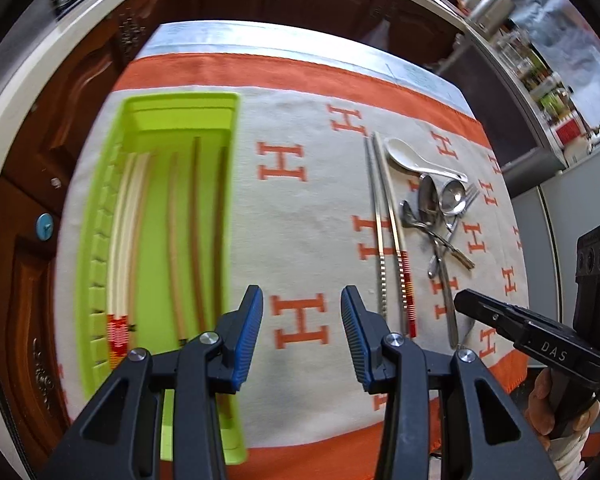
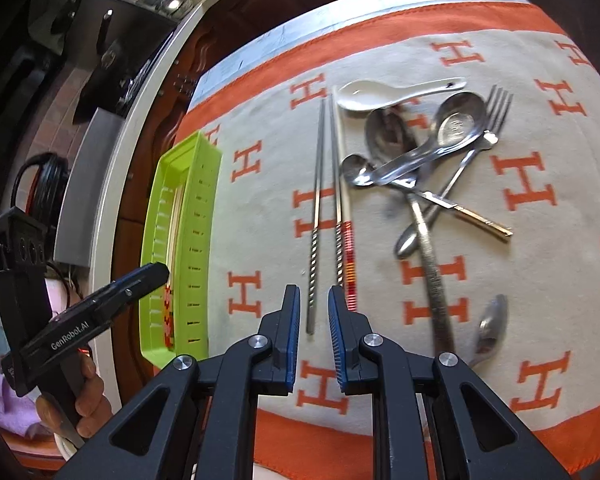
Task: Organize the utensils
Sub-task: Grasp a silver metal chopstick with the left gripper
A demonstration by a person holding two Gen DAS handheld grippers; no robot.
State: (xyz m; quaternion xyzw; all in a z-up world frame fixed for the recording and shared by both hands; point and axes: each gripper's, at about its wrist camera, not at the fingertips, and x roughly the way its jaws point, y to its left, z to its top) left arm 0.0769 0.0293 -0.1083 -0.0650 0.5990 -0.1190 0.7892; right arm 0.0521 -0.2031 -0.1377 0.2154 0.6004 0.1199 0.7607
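From the left wrist, the left hand-held gripper point(image 1: 302, 312) hangs with its jaws moderately apart and empty over the patterned cloth point(image 1: 300, 216) on the worktop. The green tray point(image 1: 100, 240) at left holds several chopsticks point(image 1: 172, 240).

From the right wrist, the right hand-held gripper point(image 2: 314, 308) stands narrow, nothing between its pads, just before the metal chopstick point(image 2: 316, 216) and striped chopstick point(image 2: 342, 216). Spoons and a fork point(image 2: 496, 108) lie piled to their right.
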